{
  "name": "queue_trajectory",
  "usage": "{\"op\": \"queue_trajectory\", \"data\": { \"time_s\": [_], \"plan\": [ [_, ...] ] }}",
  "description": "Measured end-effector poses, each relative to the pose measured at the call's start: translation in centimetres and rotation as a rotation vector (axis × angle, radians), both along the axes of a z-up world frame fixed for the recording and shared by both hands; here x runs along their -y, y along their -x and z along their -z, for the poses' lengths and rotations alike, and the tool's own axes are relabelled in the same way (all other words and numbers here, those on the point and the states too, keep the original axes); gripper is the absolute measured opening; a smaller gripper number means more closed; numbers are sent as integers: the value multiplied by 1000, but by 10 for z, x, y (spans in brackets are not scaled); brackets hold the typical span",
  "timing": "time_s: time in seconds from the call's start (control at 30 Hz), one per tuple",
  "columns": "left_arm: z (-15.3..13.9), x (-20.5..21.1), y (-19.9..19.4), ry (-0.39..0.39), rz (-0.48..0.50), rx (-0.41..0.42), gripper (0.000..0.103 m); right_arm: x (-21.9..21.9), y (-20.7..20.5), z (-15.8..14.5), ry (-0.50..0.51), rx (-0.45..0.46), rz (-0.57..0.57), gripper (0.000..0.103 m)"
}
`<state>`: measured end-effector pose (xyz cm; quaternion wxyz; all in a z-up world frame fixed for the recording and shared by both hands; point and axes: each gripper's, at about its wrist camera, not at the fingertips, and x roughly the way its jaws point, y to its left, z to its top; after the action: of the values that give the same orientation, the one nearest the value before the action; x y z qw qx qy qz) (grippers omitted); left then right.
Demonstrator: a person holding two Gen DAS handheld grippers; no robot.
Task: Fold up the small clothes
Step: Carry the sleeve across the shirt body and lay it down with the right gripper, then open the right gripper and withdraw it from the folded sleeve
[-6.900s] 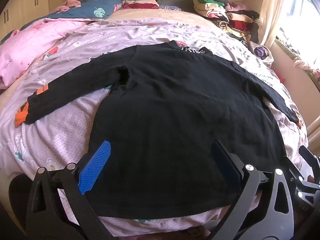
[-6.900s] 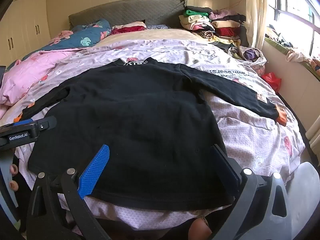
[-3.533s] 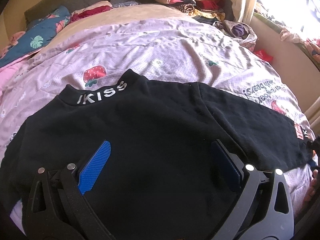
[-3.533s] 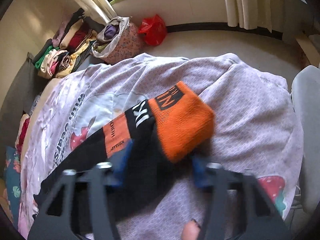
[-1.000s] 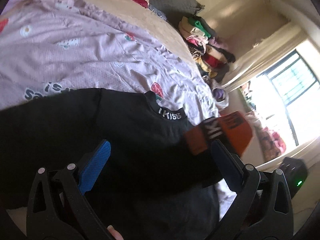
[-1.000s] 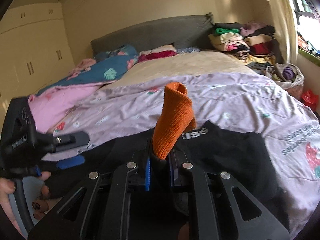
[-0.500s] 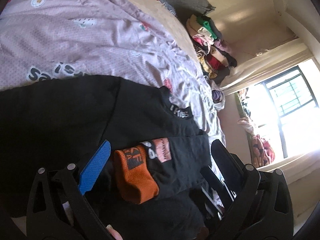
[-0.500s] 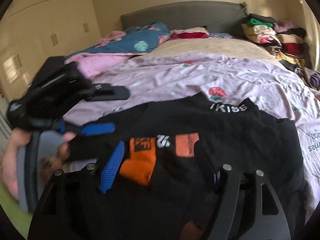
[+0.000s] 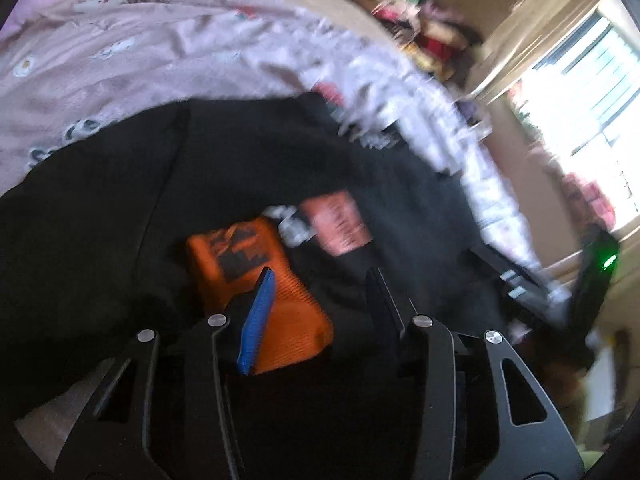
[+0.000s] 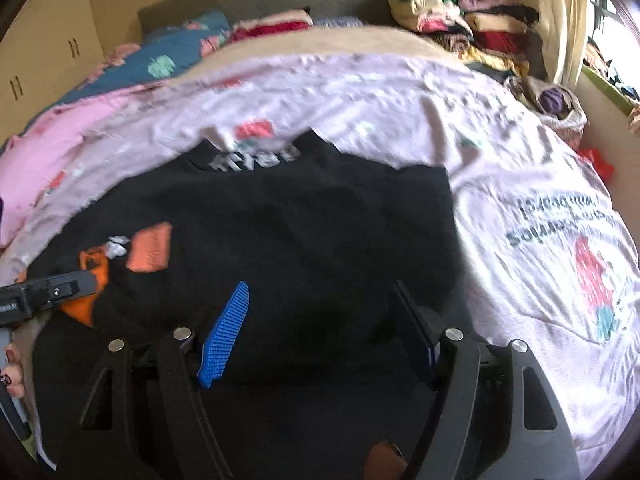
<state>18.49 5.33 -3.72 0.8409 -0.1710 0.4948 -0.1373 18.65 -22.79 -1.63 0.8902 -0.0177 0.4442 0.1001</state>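
A black sweater [image 10: 304,220] lies spread on the bed, its right sleeve folded across the chest. The sleeve's orange cuff [image 9: 240,256] and its orange patch [image 9: 336,220] lie on the body. In the blurred left wrist view my left gripper [image 9: 320,272] hangs low over the cuff with its jaws closing. The cuff lies partly under the blue finger [image 9: 258,316], with a gap still showing to the dark finger [image 9: 384,300]. My right gripper [image 10: 320,286] stands open above the sweater's middle, nothing between its fingers. The cuff [image 10: 90,276] shows beside the left gripper's body [image 10: 48,292].
A lilac printed quilt [image 10: 520,200] covers the bed. Folded clothes [image 10: 460,16] are stacked at the headboard's right, with a blue quilt [image 10: 176,56] and a pink blanket [image 10: 52,148] on the left. A bag of clothes [image 10: 556,100] stands by the window. A hand [image 10: 12,360] holds the left gripper.
The right gripper let go of the cuff, leaving the sleeve across the sweater, then moved right over the body. The left gripper sank toward the cuff and its jaws narrowed.
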Motion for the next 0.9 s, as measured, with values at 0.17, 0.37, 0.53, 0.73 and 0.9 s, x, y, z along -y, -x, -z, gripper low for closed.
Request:
{"op": "queue_trajectory", "data": {
  "time_s": [0.17, 0.37, 0.53, 0.73, 0.9],
  "plan": [
    [17, -6, 6, -72, -25, -23, 39, 30, -7, 29, -3, -91, 53, 68],
    [13, -11, 16, -66, -31, 0, 42, 20, 7, 19, 10, -31, 43, 76],
    [-2, -6, 25, -116, -36, 38, 54, 19, 24, 1, -49, 26, 43, 87],
    [-12, -3, 26, -151, -47, 69, 65, 16, 34, -10, -63, 56, 63, 97],
    [-20, -1, 31, -186, -61, 95, 84, 17, 43, -18, -88, 77, 75, 98]
  ]
}}
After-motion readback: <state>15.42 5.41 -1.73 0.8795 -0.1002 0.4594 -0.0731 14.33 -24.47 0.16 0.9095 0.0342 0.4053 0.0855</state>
